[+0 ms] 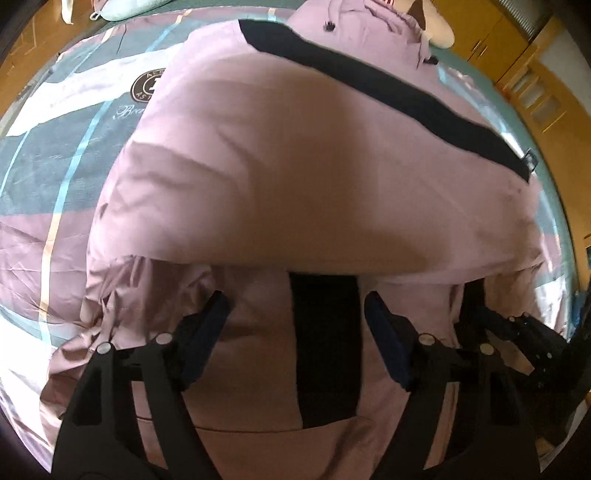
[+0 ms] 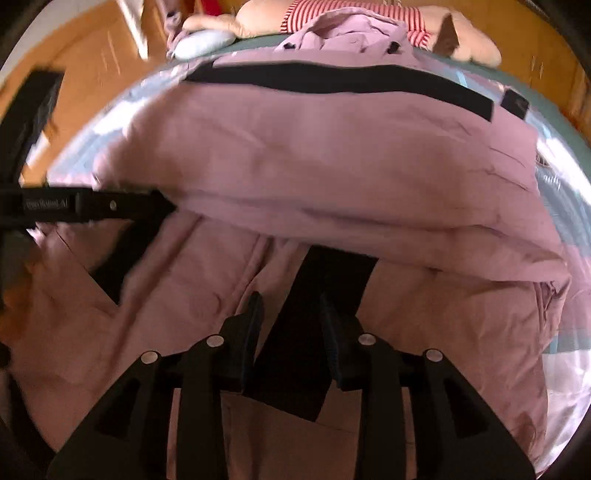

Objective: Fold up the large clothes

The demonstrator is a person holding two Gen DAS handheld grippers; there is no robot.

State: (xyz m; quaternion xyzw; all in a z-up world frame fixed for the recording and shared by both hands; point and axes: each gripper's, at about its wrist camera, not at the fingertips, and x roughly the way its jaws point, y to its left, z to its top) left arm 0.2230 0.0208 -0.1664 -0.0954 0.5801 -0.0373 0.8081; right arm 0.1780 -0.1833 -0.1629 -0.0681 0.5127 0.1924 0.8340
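Okay, my left gripper (image 1: pixel 295 314) and right gripper (image 2: pixel 291 317) both hover spread apart, gripping nothing, over the pink jacket (image 1: pixel 314 166) lying partly folded on the striped bedsheet (image 1: pixel 55 166).

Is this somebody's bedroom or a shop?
Most likely a bedroom. The pink jacket lies spread on a bed with a striped bedsheet, a big stuffed toy in a red-striped shirt and a small pillow sit at the far end, and wooden cabinets line the wall.
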